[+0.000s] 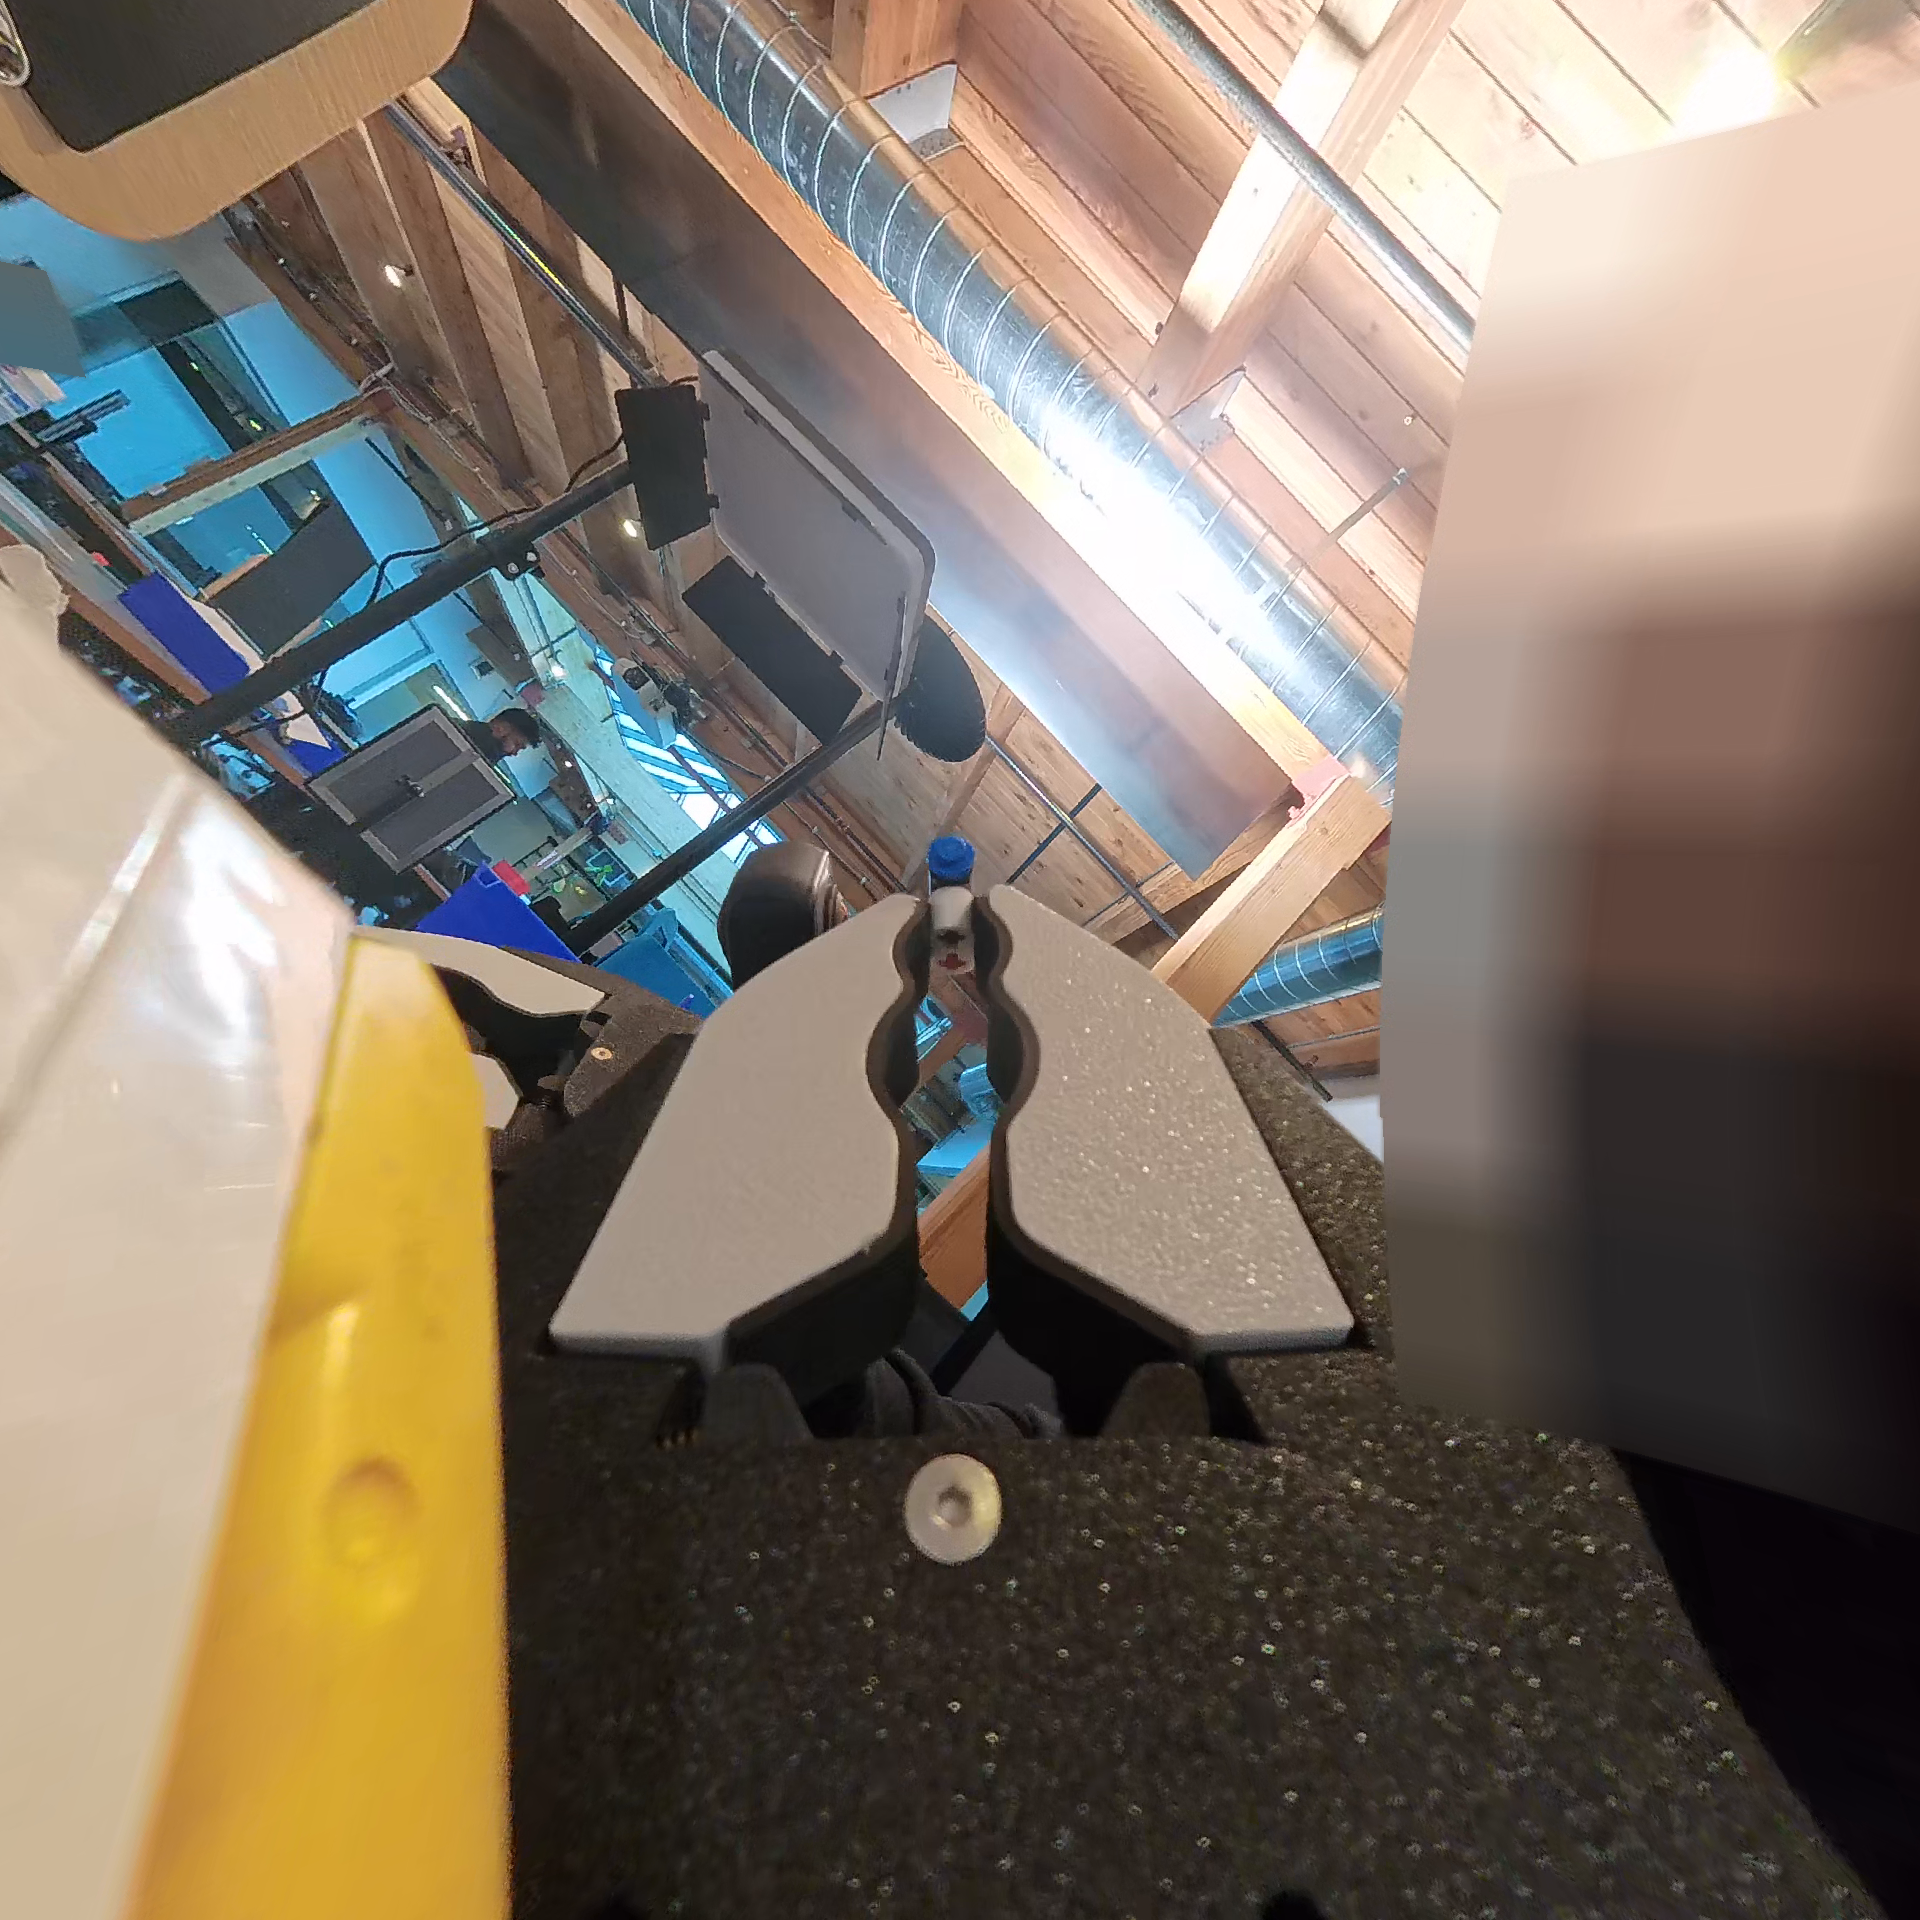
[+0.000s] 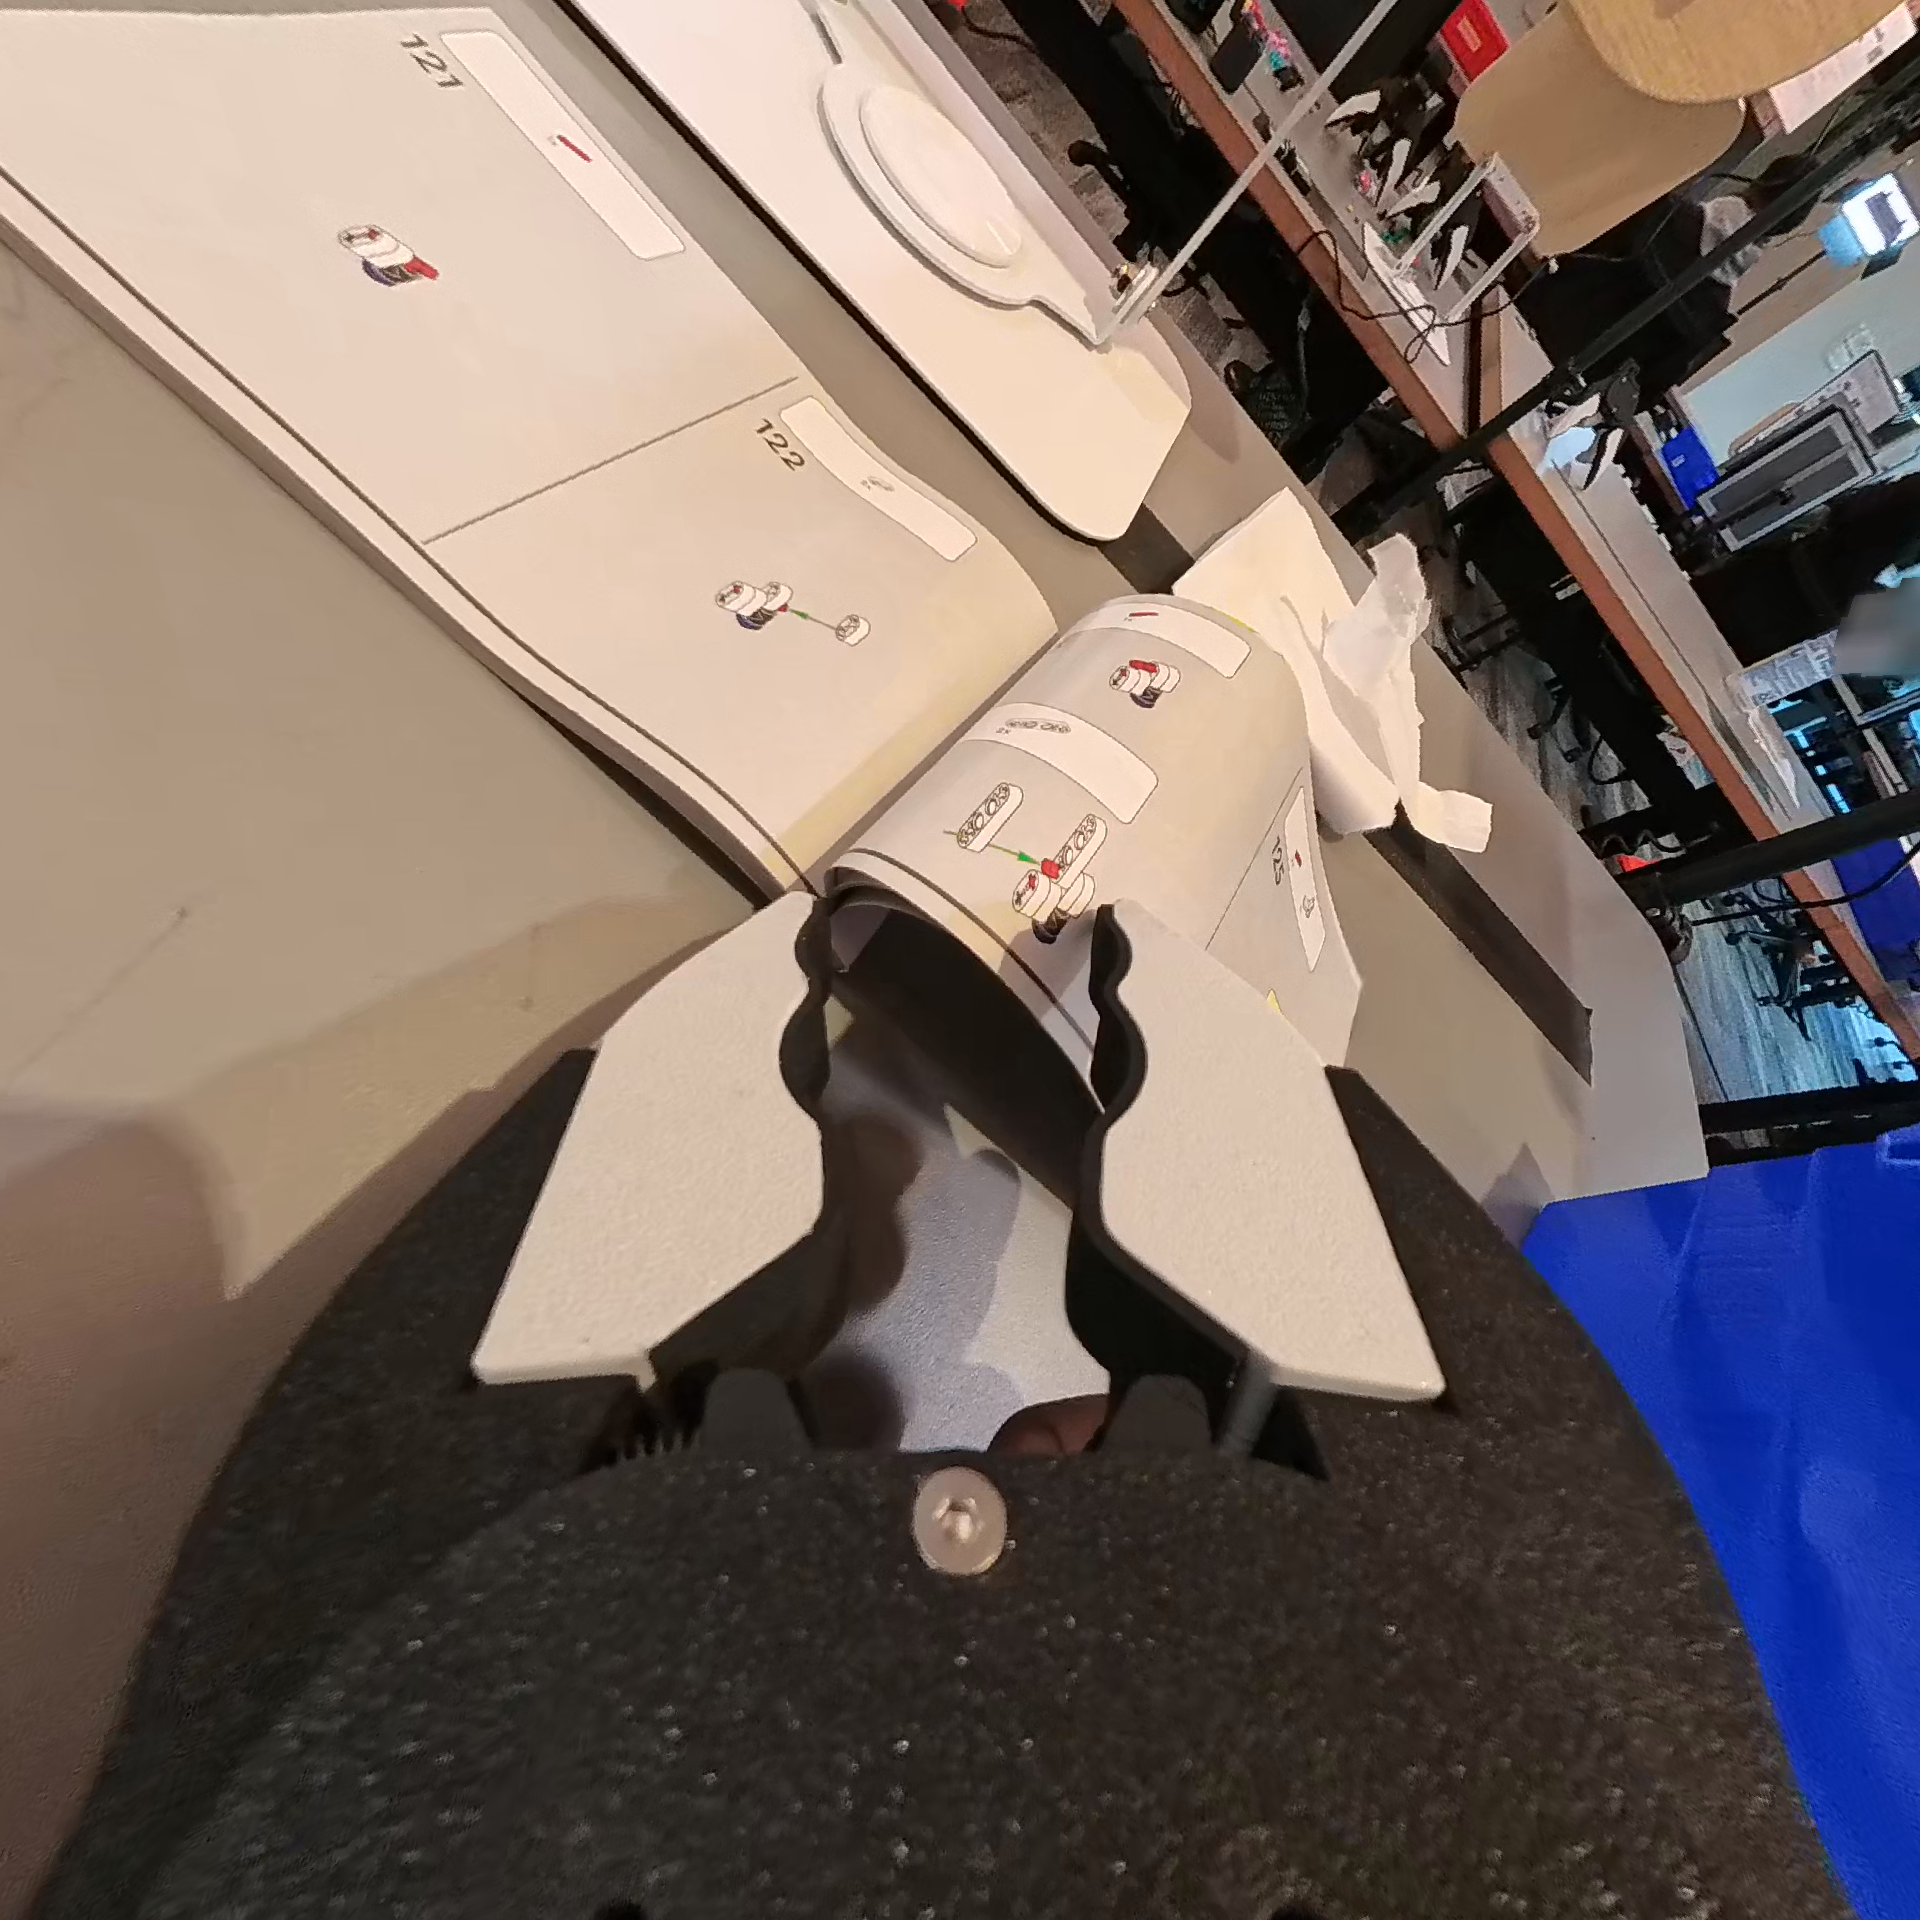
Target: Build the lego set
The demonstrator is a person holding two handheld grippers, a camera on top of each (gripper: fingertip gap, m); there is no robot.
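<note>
A spiral-ribbed metal air duct ran beneath a timber plank ceiling. A flat light panel hung on a black pole, with a fuzzy black microphone beside it. A yellow-edged object filled the near left. Below, an open instruction booklet lay on a grey tabletop, its right-hand pages curled over into a roll. Crumpled white paper lay just beyond the roll. A white flat board lay farther back, and blue fabric filled the near right.
</note>
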